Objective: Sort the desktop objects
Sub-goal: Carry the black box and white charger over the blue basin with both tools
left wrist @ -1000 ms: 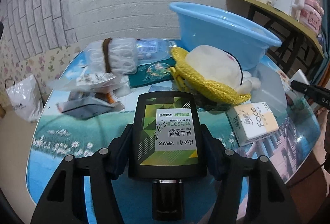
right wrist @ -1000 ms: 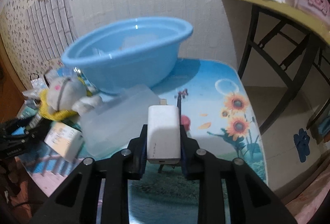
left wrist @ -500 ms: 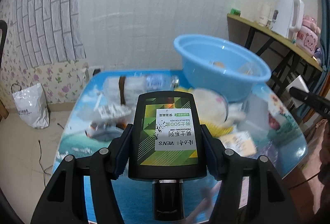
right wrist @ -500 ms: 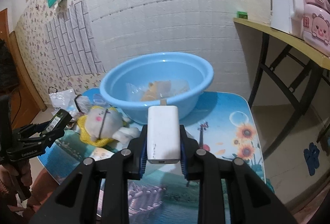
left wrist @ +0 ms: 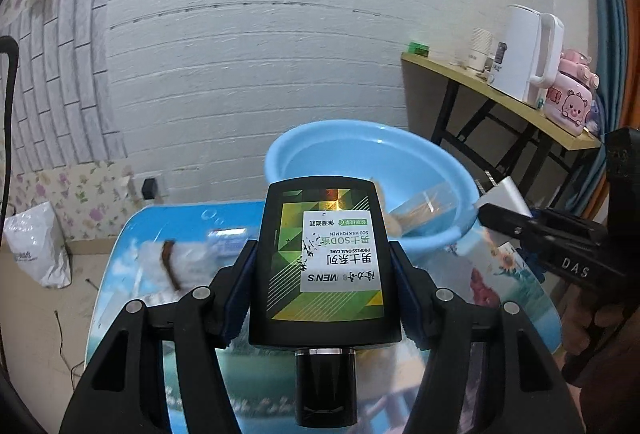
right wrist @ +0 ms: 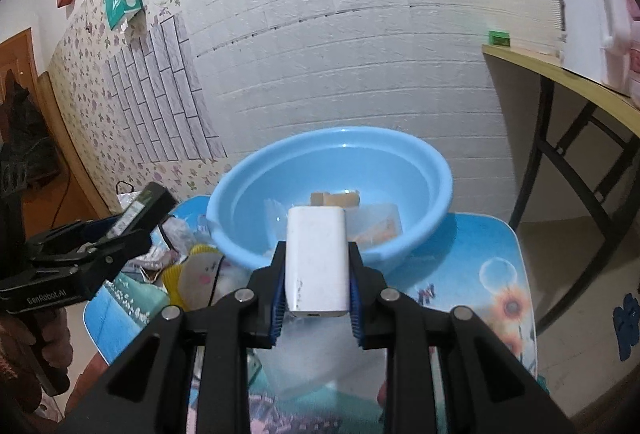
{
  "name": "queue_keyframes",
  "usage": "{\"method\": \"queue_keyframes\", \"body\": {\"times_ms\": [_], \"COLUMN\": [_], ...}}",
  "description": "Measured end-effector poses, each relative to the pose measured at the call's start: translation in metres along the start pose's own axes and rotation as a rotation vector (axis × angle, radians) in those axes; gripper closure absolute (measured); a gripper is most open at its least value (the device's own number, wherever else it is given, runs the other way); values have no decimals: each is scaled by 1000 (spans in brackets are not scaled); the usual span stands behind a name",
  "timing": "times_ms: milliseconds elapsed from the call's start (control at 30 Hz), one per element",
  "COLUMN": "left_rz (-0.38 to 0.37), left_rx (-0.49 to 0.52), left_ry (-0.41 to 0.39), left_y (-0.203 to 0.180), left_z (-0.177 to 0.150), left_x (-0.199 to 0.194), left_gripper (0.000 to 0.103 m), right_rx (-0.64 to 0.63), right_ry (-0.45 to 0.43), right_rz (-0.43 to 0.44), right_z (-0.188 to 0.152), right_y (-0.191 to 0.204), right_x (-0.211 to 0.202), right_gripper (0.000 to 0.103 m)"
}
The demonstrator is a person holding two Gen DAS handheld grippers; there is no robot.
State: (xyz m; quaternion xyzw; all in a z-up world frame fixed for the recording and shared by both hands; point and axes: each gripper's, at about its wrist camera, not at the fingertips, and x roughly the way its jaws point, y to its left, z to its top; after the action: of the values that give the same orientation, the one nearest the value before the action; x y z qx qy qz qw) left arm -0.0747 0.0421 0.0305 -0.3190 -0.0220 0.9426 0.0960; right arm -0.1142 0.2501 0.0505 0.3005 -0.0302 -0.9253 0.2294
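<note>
Basin (right wrist: 332, 190) of smooth blue plastic, round, sits on the worktop (right wrist: 486, 266); open air lies above its rim. Left tool (left wrist: 324, 266) pinches a glossy black bottle (left wrist: 326, 262) before the basin. Right tool (right wrist: 316, 274) pinches a white charger block (right wrist: 316, 258), now raised closer above the basin.

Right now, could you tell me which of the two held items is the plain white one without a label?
The white charger, gripped in the right tool. The left tool holds a black bottle with a green printed label.
</note>
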Motion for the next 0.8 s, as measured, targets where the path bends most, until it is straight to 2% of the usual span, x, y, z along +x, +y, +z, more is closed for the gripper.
{"method": "queue_keyframes", "body": {"times_ms": [367, 600, 800], "left_rz": [-10, -23, -27], "left_rx": [38, 40, 31], "left_ry": [20, 64, 69], "left_y": [-15, -15, -18], "left_z": [30, 34, 33], "left_x": [50, 78, 88], "left_gripper": [41, 41, 40], "right_rx": [-15, -8, -13], "right_ry": [21, 67, 49], "right_rz": [30, 22, 7], "right_z": [18, 12, 11], "right_y": [-11, -17, -22], "right_x": [40, 60, 61], "right_gripper": [78, 78, 77]}}
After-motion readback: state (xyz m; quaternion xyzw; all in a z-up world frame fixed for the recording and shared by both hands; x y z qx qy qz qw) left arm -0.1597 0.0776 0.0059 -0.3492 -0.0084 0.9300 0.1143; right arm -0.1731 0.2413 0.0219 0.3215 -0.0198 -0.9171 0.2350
